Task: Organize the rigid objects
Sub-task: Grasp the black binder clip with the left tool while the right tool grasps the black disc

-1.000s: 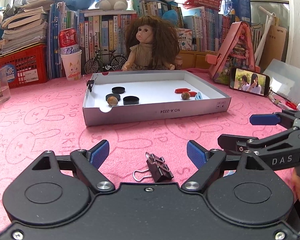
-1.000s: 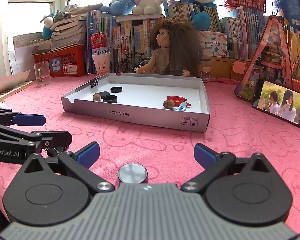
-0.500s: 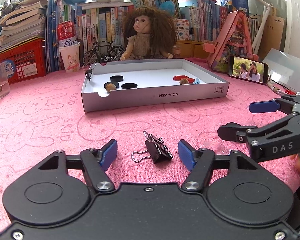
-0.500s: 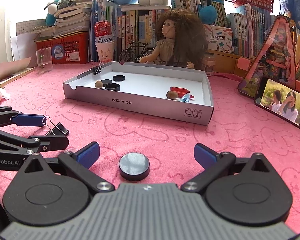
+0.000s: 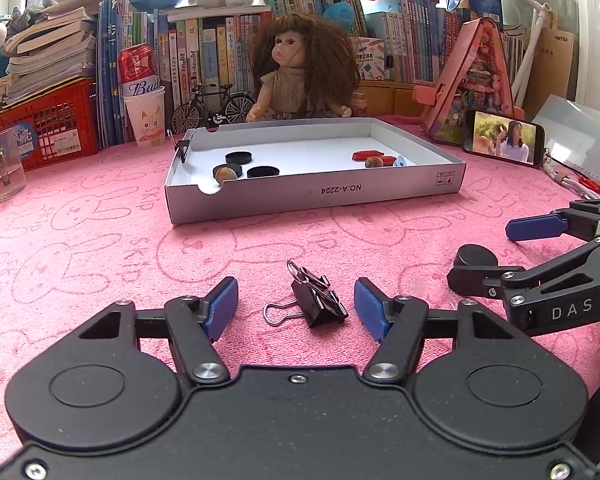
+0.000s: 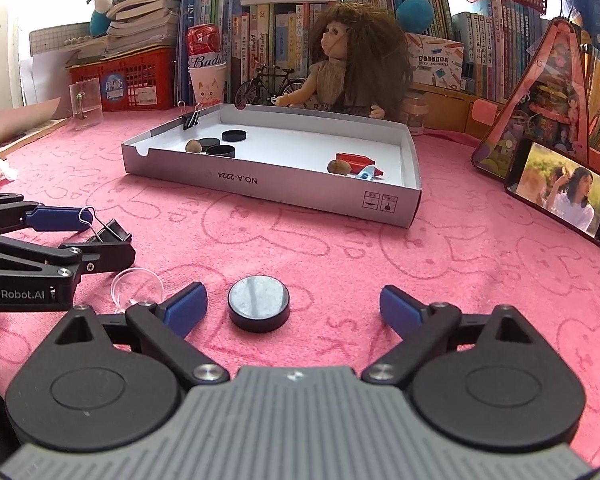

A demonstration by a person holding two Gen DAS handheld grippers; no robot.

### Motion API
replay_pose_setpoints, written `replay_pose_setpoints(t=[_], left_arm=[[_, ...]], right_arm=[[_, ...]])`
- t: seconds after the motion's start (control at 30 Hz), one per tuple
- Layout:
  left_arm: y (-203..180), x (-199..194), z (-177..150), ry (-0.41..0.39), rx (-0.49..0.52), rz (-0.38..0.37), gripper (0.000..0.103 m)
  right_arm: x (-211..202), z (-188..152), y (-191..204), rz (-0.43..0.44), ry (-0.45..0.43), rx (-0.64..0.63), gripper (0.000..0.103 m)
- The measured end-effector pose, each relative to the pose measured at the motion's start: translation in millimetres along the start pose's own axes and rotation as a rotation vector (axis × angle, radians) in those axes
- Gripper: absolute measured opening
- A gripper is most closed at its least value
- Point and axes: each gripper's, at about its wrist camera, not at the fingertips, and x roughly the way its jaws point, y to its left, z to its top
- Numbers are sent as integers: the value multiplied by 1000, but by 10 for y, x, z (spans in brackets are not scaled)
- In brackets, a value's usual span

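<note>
— Both grippers have crept closer; left gripper point(image 5: 296, 304) open around the black metal binder clip point(image 5: 318, 304) on pink cloth point(image 5: 100, 248).
— Right gripper point(image 6: 292, 306), closing, untouching, straddles the black round cap point(image 6: 259, 303). Both light, stiff; pinch the clip's body.

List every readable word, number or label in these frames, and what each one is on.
"NO.A-2224", upside down: front wall of the grey tray.
"Bud": red can.
"DAS": right gripper arm, left wrist view.
"GenRobot.AI": left gripper arm, right wrist view.
"xerrita", unsure: brown cardboard.
Book spines, crate label: too small to read.
</note>
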Motion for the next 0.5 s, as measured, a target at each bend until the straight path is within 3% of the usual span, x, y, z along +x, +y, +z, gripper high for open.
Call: replay_pose_setpoints(t=[0.1, 0.27, 0.3, 0.33, 0.43, 0.5], left_arm=[[1, -6, -3, -5, 3, -1, 59], [-40, -30, -19, -25, 17, -7, 38], [-44, -32, -16, -28, 14, -7, 36], [-52, -35, -11, -29, 15, -13, 24], [-52, -34, 25, -25, 3, -10, 21], [-34, -25, 49, -21, -8, -11, 21]], right_arm=[[8, -4, -14, 3, 3, 10, 95], [-14, -16, -6, 13, -8, 8, 89], [-24, -19, -8, 14, -14, 17, 83], [-36, -20, -15, 14, -23, 30, 75], [-69, -12, -31, 5, -39, 54, 55], [-79, -3, -31, 4, -43, 53, 47]])
